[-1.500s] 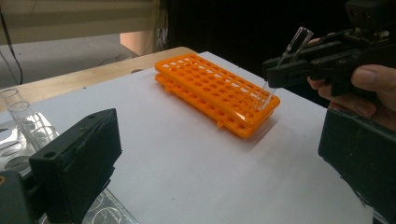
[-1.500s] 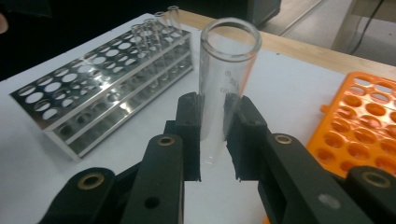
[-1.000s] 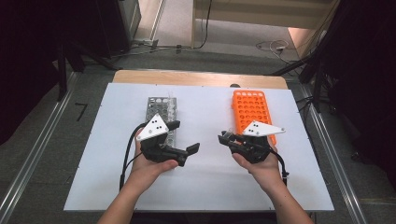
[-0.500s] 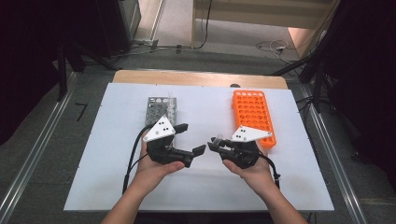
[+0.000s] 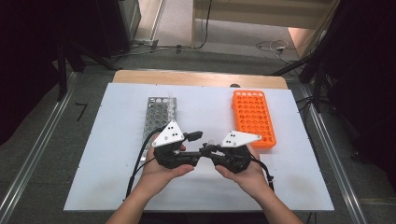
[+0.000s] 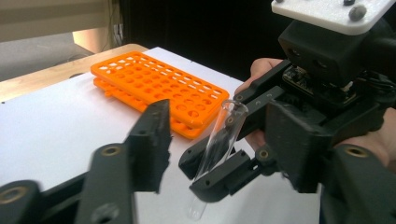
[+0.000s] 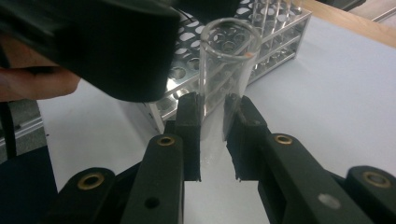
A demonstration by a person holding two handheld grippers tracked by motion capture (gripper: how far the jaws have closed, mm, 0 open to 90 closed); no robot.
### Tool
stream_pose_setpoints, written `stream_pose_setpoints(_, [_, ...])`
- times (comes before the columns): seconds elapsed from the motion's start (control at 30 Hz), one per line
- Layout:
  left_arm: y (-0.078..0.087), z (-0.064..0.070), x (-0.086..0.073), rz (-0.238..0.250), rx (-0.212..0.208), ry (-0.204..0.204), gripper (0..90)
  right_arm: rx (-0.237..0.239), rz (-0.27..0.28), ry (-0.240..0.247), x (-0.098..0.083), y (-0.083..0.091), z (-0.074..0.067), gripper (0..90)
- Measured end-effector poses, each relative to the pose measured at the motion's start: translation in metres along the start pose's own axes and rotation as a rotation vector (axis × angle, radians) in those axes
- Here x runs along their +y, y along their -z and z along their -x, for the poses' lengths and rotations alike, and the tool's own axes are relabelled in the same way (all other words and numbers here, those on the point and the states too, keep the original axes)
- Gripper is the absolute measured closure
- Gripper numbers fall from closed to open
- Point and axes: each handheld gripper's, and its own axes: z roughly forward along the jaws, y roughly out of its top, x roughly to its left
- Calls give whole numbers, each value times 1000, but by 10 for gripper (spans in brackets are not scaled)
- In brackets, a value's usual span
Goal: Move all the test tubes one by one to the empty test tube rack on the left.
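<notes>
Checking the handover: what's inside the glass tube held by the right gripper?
The test tube, pinched by the right gripper, looks empty: through its clear wall the metal rack shows. The stretch between the jaws is covered. The left gripper has been closing beside it.

You work at a white table (image 5: 116,154) on a wooden top (image 5: 140,77). Grey floor (image 5: 42,116) around it, metal rails (image 5: 28,163) left and right. Far side: cables (image 5: 271,45) on a lit floor; darkness both sides.
</notes>
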Motion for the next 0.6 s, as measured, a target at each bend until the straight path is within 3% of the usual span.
stream_pose_setpoints(0.37, [-3, 7, -1, -20, -9, -57, 684, 24, -8, 21, 3, -2, -8, 739])
stream_pose_setpoints(0.6, [-3, 7, -1, -24, -4, -63, 723, 30, -14, 18, 3, -2, -8, 740])
